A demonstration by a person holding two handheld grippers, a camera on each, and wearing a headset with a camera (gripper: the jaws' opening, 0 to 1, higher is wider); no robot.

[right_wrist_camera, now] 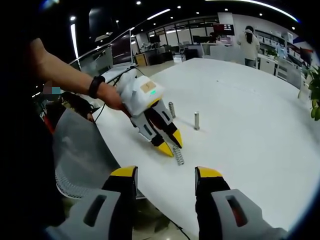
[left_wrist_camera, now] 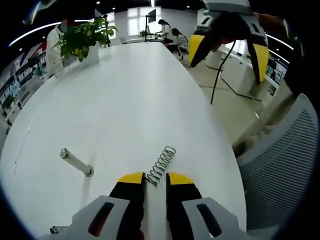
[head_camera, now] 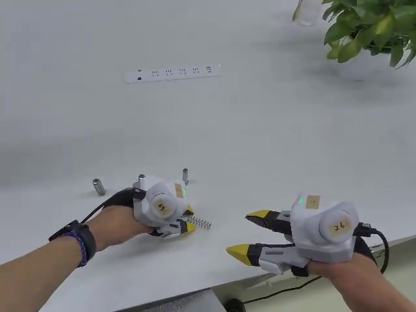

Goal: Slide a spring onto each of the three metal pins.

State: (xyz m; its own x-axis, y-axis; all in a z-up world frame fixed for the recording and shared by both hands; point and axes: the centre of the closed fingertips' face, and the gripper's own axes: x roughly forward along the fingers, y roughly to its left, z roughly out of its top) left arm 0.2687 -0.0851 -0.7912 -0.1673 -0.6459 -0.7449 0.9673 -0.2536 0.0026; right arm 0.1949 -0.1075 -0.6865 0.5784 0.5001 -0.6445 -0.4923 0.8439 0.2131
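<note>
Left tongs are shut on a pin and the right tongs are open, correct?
No. The left tongs are shut on a spring, not a pin; the left gripper view shows its coils between the tips. The right tongs are open.

This is looking like a big open office: a long white desk [head_camera: 273,130] is carrying a power strip [head_camera: 172,73] and a green plant [head_camera: 370,26], people [left_wrist_camera: 175,37] are sitting by screens [left_wrist_camera: 151,15] far back, and a mesh chair [left_wrist_camera: 280,170] is standing close by
</note>
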